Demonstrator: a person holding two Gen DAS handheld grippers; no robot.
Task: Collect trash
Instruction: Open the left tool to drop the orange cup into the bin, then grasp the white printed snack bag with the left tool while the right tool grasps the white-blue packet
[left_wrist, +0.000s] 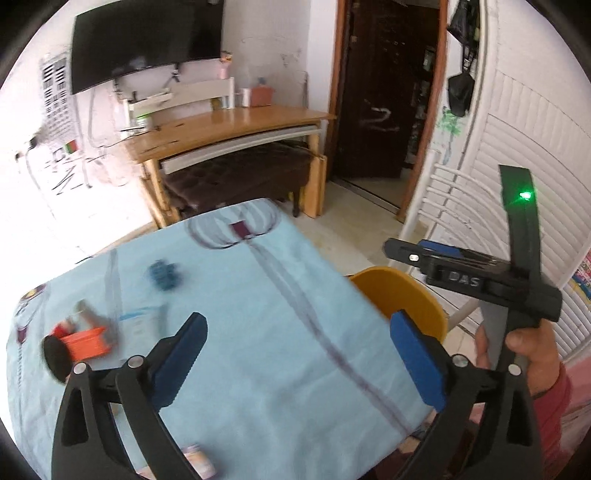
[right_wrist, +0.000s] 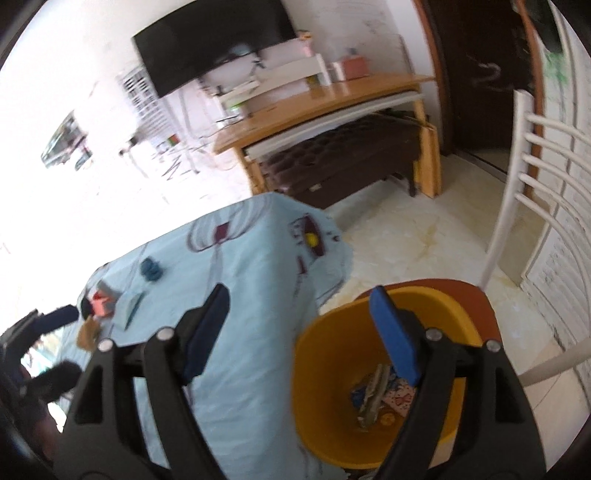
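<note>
1. Yellow bin (right_wrist: 376, 387) stands on a chair seat beside the worktop (right_wrist: 251, 332); scraps (right_wrist: 373, 395) lie in its bottom.
2. Right hand-held gripper (right_wrist: 299, 332) hovers over the bin's rim, jaws wide apart, holding nothing.
3. Left hand-held gripper (left_wrist: 295, 354) hangs spread and unladen above the blue cloth; an orange item (left_wrist: 86, 341) and a blue item (left_wrist: 164, 275) lie blurred beyond it.

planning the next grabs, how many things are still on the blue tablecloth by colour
Orange: 1, the tub
Dark blue: 1, the crumpled lump
Pale blue: 1, the flat packet
Brown: 1, the scrap
Pinkish: 1, the cup at the near edge
Total: 5, blur permitting
</note>
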